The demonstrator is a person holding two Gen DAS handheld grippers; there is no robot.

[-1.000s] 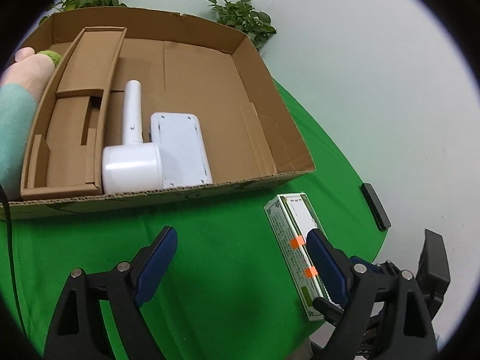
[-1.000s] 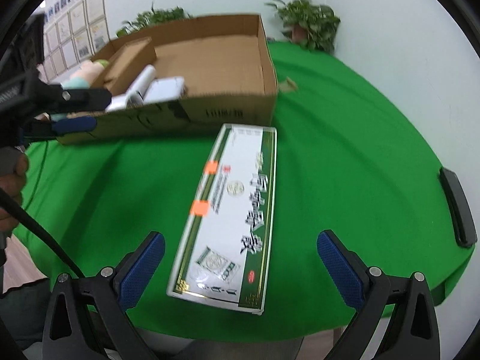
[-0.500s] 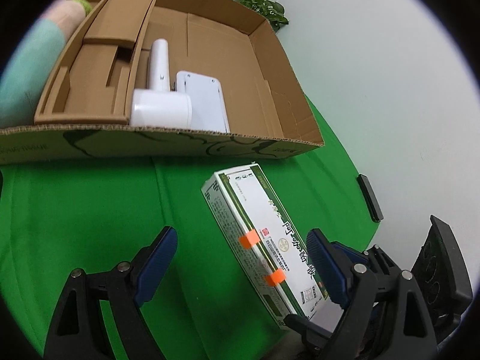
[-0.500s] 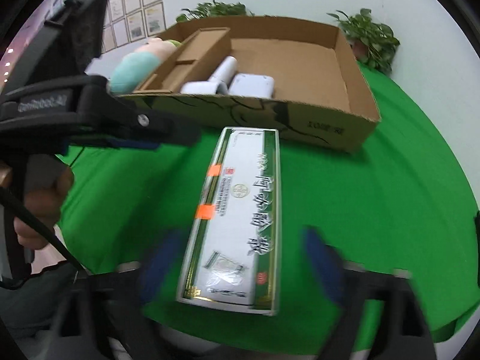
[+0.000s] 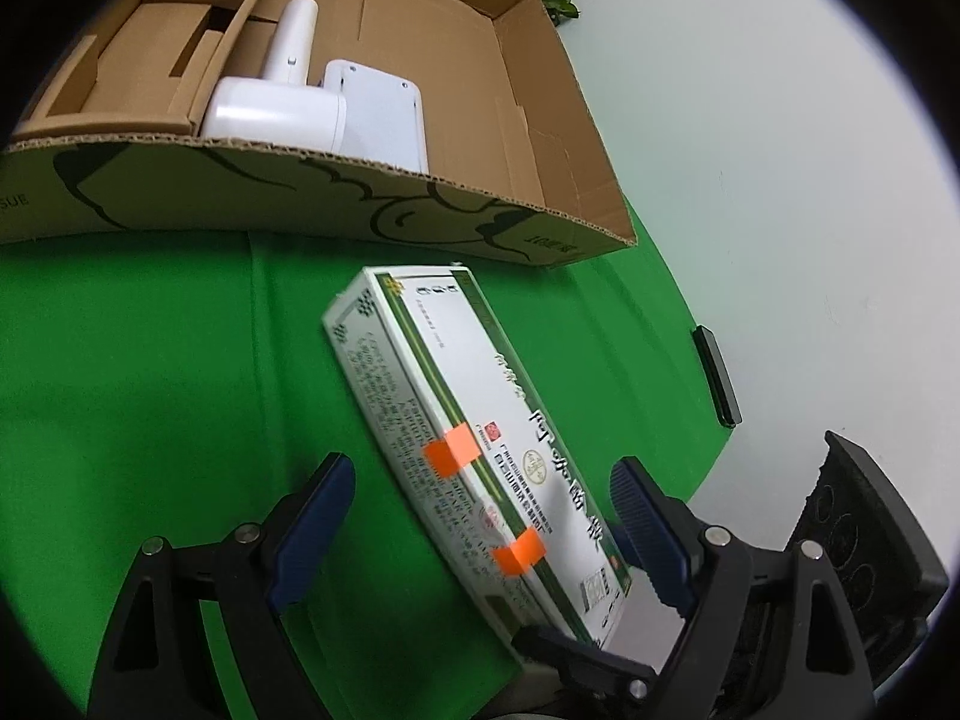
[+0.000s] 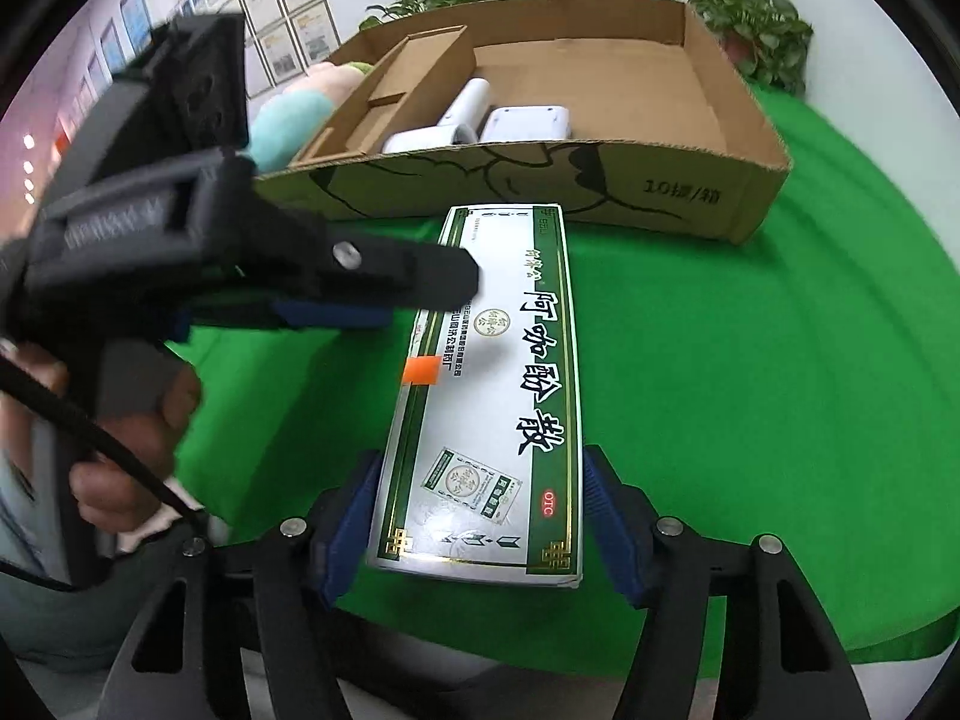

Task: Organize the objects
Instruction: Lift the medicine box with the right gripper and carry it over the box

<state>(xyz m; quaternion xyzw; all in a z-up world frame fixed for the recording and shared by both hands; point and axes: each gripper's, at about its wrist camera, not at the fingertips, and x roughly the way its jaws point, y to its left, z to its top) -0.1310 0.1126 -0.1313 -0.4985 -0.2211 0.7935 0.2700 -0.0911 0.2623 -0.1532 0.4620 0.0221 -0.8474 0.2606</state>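
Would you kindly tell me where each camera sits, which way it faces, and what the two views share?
Left wrist: on the left gripper, looking along its open jaws at the medicine box and the cardboard box.
Right wrist: on the right gripper, jaws framing the medicine box; the left gripper and hand show.
Shared: medicine box, cardboard box, green cloth.

A long green-and-white box [image 6: 492, 396] lies on the green desk [image 6: 750, 372] — its near end between the right gripper's [image 6: 480, 531] jaws.
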